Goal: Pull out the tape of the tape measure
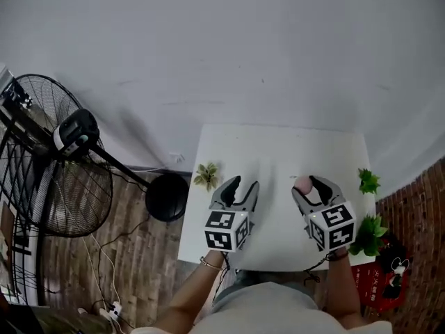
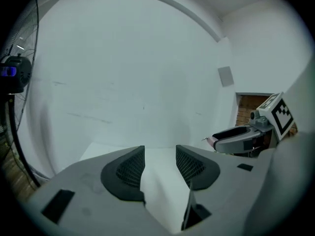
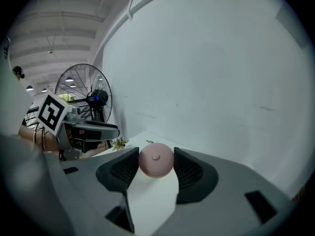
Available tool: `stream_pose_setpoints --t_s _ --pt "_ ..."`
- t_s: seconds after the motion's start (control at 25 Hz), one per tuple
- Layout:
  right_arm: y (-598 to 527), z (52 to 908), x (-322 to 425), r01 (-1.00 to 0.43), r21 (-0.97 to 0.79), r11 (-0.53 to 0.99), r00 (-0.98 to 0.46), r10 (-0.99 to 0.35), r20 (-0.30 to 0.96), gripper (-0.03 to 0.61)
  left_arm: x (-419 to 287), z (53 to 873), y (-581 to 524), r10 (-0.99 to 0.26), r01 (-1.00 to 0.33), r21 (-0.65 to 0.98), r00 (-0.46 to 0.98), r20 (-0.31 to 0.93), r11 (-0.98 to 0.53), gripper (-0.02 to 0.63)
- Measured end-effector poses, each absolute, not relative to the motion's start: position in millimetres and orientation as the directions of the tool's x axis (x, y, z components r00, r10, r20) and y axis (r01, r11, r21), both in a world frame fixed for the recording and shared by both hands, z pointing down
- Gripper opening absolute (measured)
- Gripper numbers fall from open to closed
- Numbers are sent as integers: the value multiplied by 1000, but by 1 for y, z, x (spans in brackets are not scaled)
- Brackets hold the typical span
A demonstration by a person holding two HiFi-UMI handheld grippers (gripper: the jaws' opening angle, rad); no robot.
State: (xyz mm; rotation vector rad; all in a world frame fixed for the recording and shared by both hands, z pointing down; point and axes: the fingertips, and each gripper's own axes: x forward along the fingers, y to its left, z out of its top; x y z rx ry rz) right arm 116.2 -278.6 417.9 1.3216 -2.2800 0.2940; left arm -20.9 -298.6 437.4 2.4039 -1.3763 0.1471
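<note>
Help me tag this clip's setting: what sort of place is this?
Probably a staged corner of a warehouse or workshop: a big industrial fan, a high beamed ceiling, and a small white table against a plain white wall.

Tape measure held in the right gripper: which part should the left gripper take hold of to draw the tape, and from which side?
Take the small tab sticking out of the round pink tape measure, probably the tape's end. It projects on the case's far-left side, toward the open left gripper, so come from the left; the right gripper clamps the case's sides.
</note>
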Motion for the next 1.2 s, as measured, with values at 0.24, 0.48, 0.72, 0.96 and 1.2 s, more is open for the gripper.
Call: stream_pose_setpoints --t_s 0.24,0.48,0.72,0.96,1.2 --pt "-270 386 128 -839 75 539 -444 -757 479 222 15 400 -301 -755 -768 227 636 162 -599 198" --pt "-260 367 140 -824 71 562 -472 -750 463 221 57 380 -290 -640 -651 109 759 117 -751 186" --pt "-245 362 142 -808 64 585 -497 -736 459 222 82 373 -270 -546 -549 -1 830 115 -835 175" --pt "-237 363 137 -798 8 603 -537 -716 445 222 97 372 -257 -443 -441 -48 889 119 -896 172" --pt "-230 370 130 -789 -14 615 -553 -699 453 222 102 367 -247 -382 -376 -70 918 108 -924 153"
